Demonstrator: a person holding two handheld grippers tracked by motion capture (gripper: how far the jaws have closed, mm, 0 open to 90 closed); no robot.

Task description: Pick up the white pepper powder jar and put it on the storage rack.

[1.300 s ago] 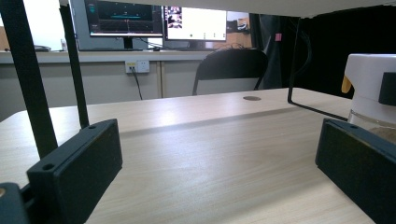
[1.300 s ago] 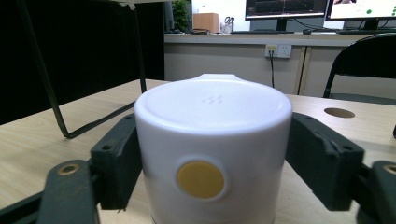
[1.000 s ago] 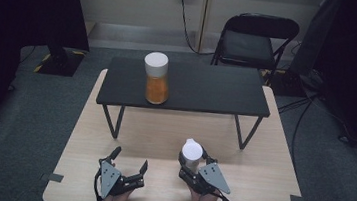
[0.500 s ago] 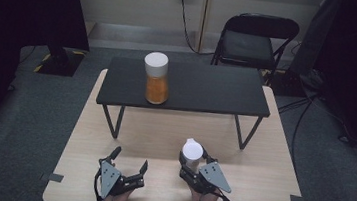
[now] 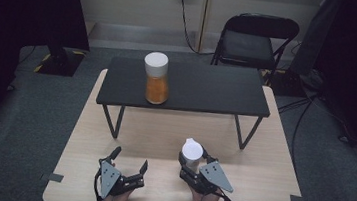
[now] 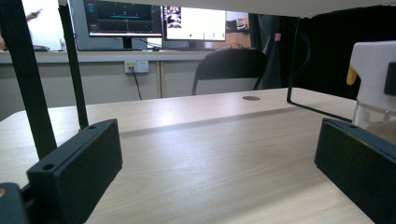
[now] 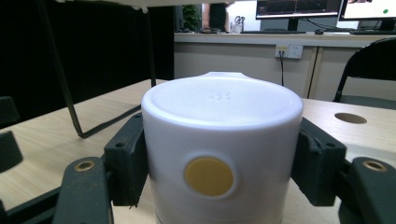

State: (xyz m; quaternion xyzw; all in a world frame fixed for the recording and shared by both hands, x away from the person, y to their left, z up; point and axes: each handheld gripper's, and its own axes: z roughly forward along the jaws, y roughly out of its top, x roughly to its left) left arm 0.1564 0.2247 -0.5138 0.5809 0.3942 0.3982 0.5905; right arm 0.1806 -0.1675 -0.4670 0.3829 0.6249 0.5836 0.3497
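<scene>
My right gripper point(image 5: 192, 156) is shut on a bottle with a white cap point(image 5: 192, 149) near the front of the wooden table point(image 5: 163, 131). In the right gripper view both black pads press the sides of the cap point(image 7: 219, 116), which has a yellow dot on its front. My left gripper point(image 5: 130, 158) rests to its left, open with nothing between its jaws point(image 6: 219, 172). The left gripper view catches the same bottle point(image 6: 373, 79) at its right edge. A jar of orange contents with a white lid point(image 5: 157, 80) stands on the left part of a low black shelf point(image 5: 217, 92).
The black shelf stands on thin wire legs point(image 5: 113, 121) across the back half of the table, with open room beneath it. A black folding chair point(image 5: 253, 43) is behind the table. A round hole point(image 7: 350, 118) is in the tabletop.
</scene>
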